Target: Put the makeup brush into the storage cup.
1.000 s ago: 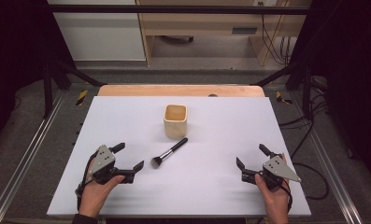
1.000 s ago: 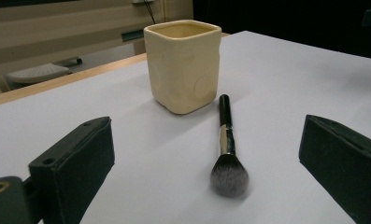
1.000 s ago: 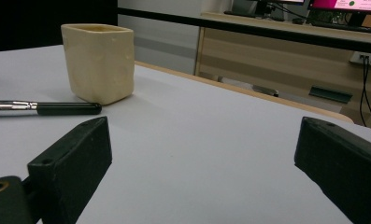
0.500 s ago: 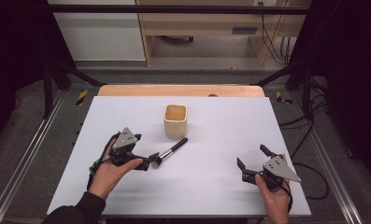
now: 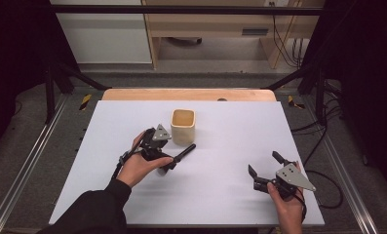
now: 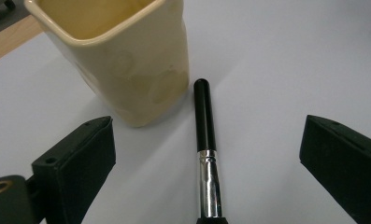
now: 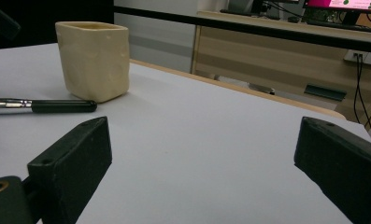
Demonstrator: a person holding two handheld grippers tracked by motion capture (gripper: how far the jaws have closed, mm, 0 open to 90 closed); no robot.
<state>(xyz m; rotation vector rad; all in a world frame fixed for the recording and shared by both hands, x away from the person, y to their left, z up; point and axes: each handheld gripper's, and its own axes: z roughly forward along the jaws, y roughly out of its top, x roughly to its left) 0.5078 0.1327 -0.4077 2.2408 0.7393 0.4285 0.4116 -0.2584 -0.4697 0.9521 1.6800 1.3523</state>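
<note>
Left gripper (image 5: pixel 169 163) straddles the black-handled, silver-ferruled makeup brush (image 6: pixel 206 154) lying flat on the white counter (image 5: pixel 230 195) just beside the cream square ceramic cup (image 5: pixel 183 126), fingers wide, nothing held, lined up to pinch it; right gripper (image 5: pixel 264 171) rests apart, fingers wide, empty.

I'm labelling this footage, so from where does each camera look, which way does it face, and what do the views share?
High view: above the person's side, looking forward and down on the table; both hands and both grippers, left gripper and right gripper.
Left gripper view: low between its open jaws, facing the brush and cup.
Right gripper view: low over the table, its own open jaws below.
All three share the cup and brush.
</note>
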